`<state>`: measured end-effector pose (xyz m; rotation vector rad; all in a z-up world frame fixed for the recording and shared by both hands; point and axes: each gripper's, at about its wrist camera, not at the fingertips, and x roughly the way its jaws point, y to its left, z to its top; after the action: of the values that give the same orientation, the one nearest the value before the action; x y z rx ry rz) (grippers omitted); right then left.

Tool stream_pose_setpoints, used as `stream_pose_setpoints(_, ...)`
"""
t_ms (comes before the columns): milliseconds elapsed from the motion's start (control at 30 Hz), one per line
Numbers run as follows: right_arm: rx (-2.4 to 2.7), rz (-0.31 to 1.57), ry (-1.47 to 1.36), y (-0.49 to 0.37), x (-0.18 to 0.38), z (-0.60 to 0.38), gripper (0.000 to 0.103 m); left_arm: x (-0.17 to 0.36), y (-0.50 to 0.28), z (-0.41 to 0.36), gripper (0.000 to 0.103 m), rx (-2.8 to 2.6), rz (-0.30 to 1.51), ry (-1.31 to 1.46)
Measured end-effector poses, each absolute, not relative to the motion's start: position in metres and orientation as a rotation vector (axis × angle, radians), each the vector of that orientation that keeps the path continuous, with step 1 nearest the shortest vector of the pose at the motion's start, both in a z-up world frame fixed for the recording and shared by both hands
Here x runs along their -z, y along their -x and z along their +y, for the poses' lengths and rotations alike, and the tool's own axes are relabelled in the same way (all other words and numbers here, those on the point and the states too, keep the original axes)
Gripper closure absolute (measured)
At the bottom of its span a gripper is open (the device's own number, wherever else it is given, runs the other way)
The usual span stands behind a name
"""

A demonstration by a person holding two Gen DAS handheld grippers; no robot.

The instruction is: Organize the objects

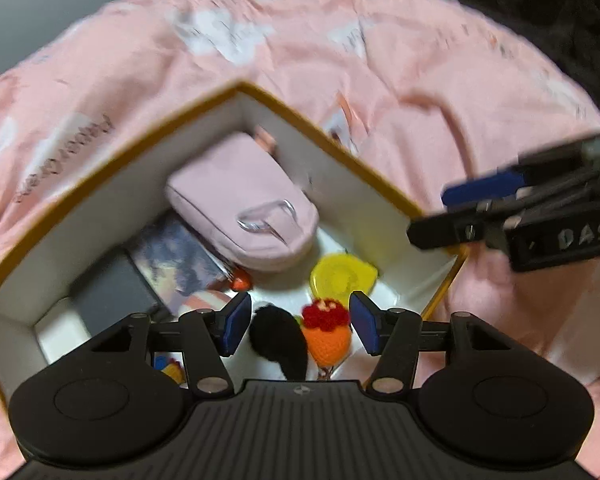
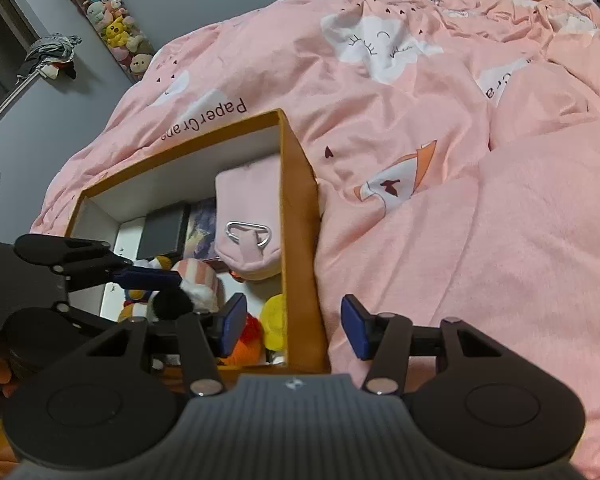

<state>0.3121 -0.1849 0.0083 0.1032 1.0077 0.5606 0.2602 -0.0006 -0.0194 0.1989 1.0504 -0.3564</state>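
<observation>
An orange box [image 1: 140, 140] with white inner walls sits on the pink duvet; it also shows in the right wrist view [image 2: 300, 216]. Inside lie a pink pouch [image 1: 244, 204] with a metal clip, a yellow toy [image 1: 342, 276], an orange crochet toy with a red top [image 1: 326, 332], a black pompom [image 1: 278, 340], a dark flat case [image 1: 112, 292] and a picture card [image 1: 176, 260]. My left gripper [image 1: 300, 326] is open, low over the pompom and crochet toy. My right gripper [image 2: 294, 328] is open, straddling the box's right wall, holding nothing. It also shows at the right of the left view [image 1: 440, 216].
The pink duvet [image 2: 440, 160] with cloud prints covers the bed all around the box. A striped pink plush [image 2: 198, 276] and a colourful plush [image 2: 134, 304] lie in the box. A tube of plush toys [image 2: 112, 24] and a lamp stand by the grey wall.
</observation>
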Motion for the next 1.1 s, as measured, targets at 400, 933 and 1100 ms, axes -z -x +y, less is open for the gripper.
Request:
stream_pose_setpoints(400, -0.622, 0.777, -0.061, -0.238, -0.073, -0.17, 0.041, -0.073, -0.162, 0.055, 0.038, 0.099, 0.669, 0.151)
stream_pose_setpoints(933, -0.687, 0.568, 0.053, -0.132, -0.103, -0.151, 0.025, -0.093, -0.049, 0.044, 0.029, -0.18, 0.545, 0.07)
stream_pose_setpoints(1100, -0.645, 0.566, 0.076, -0.117, -0.09, -0.154, 0.024, -0.079, -0.032, 0.04, 0.029, -0.211, 0.554, 0.063)
